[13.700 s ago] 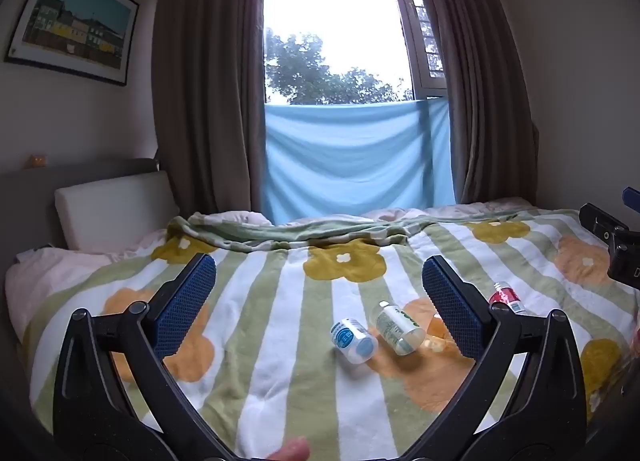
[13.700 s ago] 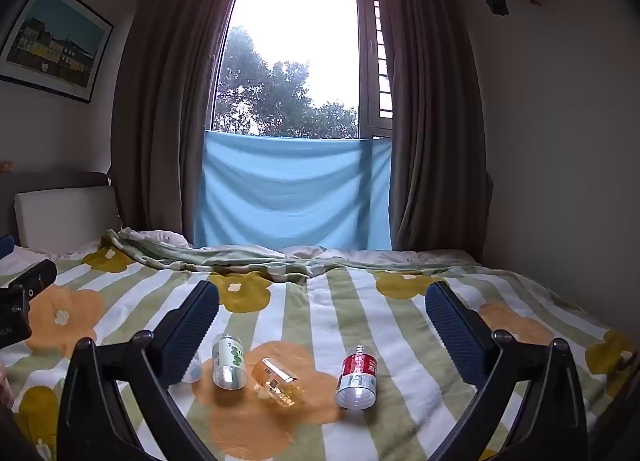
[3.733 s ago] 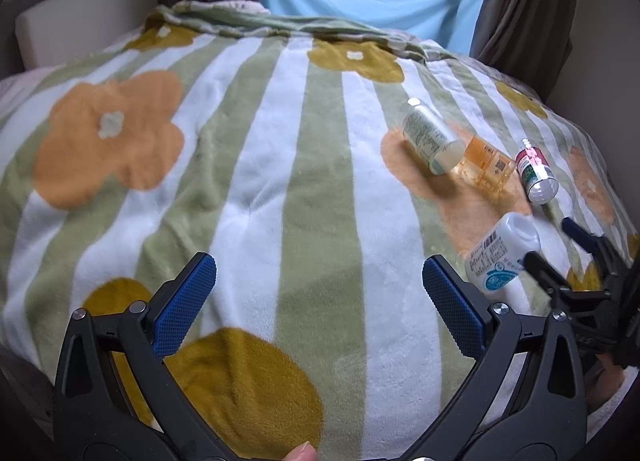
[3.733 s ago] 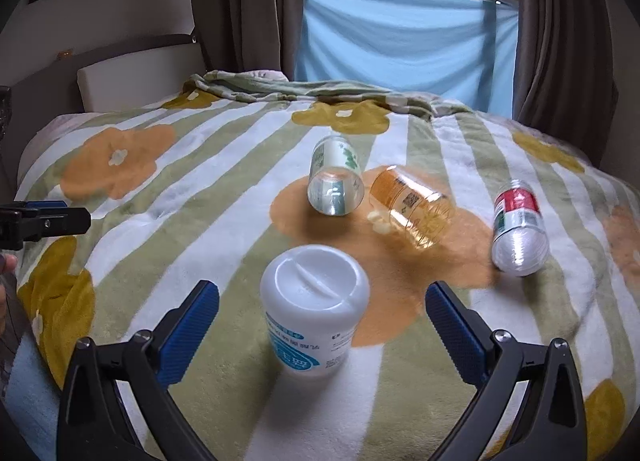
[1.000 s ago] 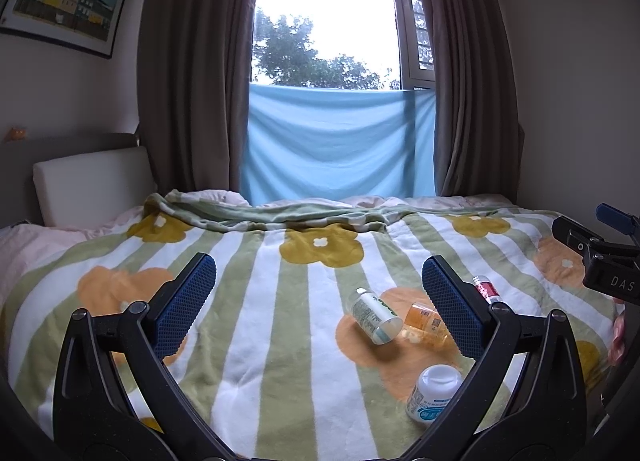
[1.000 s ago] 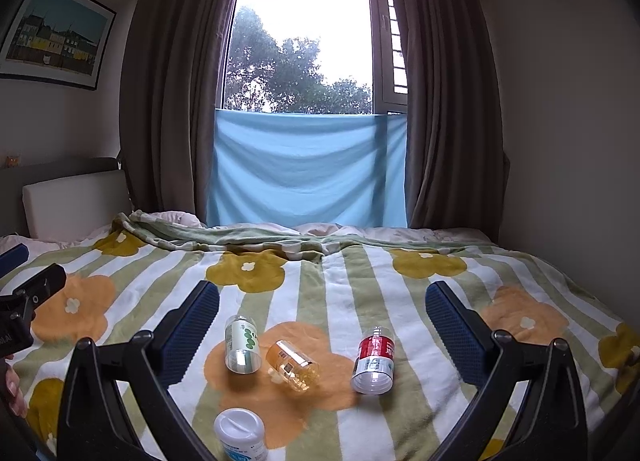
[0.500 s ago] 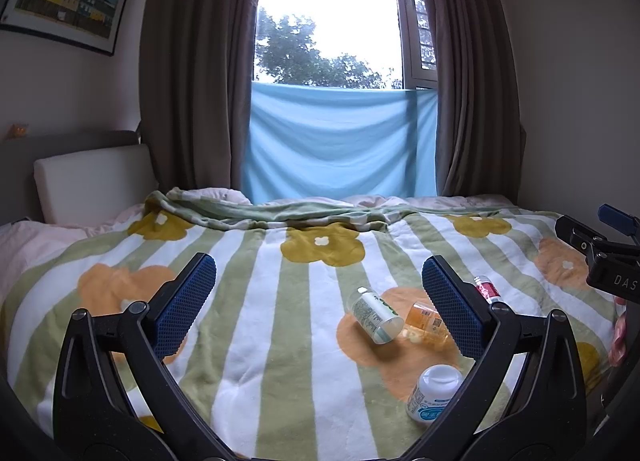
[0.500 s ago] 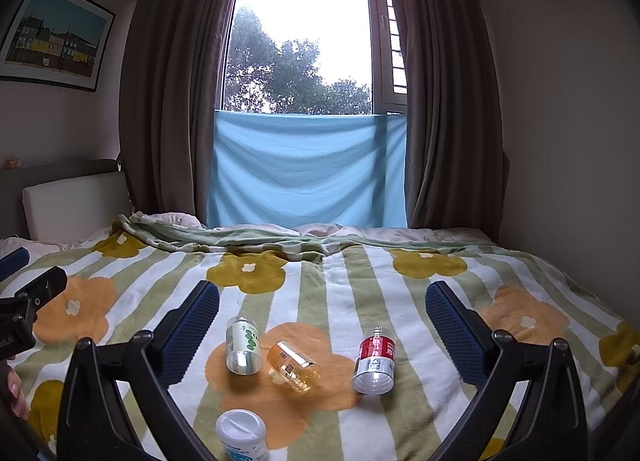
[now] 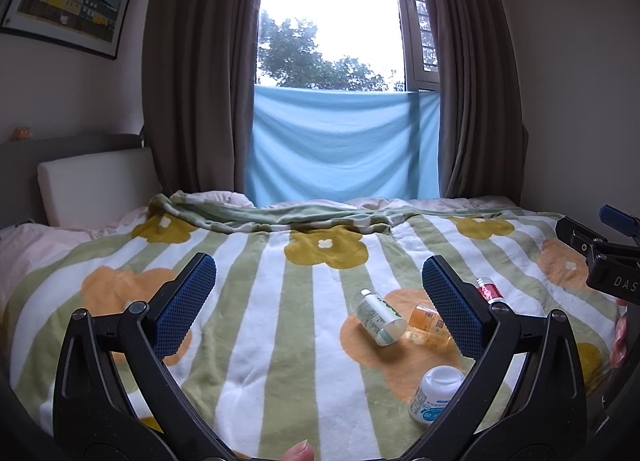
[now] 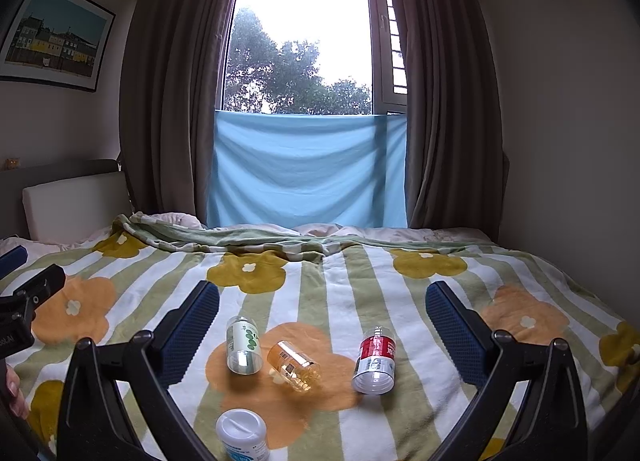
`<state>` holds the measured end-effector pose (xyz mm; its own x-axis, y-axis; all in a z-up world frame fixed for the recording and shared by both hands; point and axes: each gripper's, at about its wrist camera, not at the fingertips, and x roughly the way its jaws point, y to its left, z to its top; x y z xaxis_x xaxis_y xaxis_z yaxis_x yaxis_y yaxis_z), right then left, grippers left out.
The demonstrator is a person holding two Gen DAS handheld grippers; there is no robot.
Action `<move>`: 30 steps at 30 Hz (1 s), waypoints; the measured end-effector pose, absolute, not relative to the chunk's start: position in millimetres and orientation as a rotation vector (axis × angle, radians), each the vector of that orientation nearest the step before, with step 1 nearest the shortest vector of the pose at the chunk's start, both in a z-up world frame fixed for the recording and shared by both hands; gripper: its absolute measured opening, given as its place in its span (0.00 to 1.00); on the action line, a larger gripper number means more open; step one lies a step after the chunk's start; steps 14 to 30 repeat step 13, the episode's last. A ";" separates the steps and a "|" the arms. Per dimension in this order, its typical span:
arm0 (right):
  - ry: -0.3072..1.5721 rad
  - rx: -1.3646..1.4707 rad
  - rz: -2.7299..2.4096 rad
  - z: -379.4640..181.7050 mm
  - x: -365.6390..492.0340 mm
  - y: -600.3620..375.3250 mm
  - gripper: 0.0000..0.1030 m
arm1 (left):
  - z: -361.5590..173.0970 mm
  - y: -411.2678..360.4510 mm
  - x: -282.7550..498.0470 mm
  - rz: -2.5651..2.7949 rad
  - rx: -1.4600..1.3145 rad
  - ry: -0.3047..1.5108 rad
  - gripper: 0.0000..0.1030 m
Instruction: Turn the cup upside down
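Note:
A white cup with a blue label (image 10: 242, 439) stands on end on the striped flower blanket (image 10: 320, 293), flat white end up; in the left wrist view the same white cup (image 9: 436, 391) sits low on the right. My right gripper (image 10: 323, 301) hangs open above and behind it, with nothing between its pads. Further left, my left gripper (image 9: 318, 281) is also open and empty, well away from the cup. One of the right gripper's fingers (image 9: 580, 239) shows at the right edge.
Three other cups lie on their sides on an orange flower: a green-label one (image 10: 243, 345), an orange one (image 10: 294, 367) and a red-label one (image 10: 375, 361). A folded-back blanket edge (image 10: 240, 239), a white headboard cushion (image 10: 76, 205) and curtains lie beyond.
The white cup, earlier lying on its side by the green-label one, now stands on end nearer to me. The right gripper has pulled back and up. Almost nothing moved in the last second.

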<state>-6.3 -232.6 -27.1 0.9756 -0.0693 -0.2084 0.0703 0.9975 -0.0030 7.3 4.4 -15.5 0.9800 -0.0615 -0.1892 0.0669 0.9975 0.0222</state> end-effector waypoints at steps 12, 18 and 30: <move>0.210 0.003 -0.073 -27.1 -5.7 -232.2 1.00 | -9.4 -5.0 -8.7 -0.011 0.066 0.101 1.00; 0.209 0.003 -0.073 -27.2 -5.7 -232.2 1.00 | -8.7 -4.3 -8.8 -0.020 0.061 0.102 1.00; 0.209 0.003 -0.073 -27.2 -5.7 -232.2 1.00 | -8.7 -4.3 -8.8 -0.020 0.061 0.102 1.00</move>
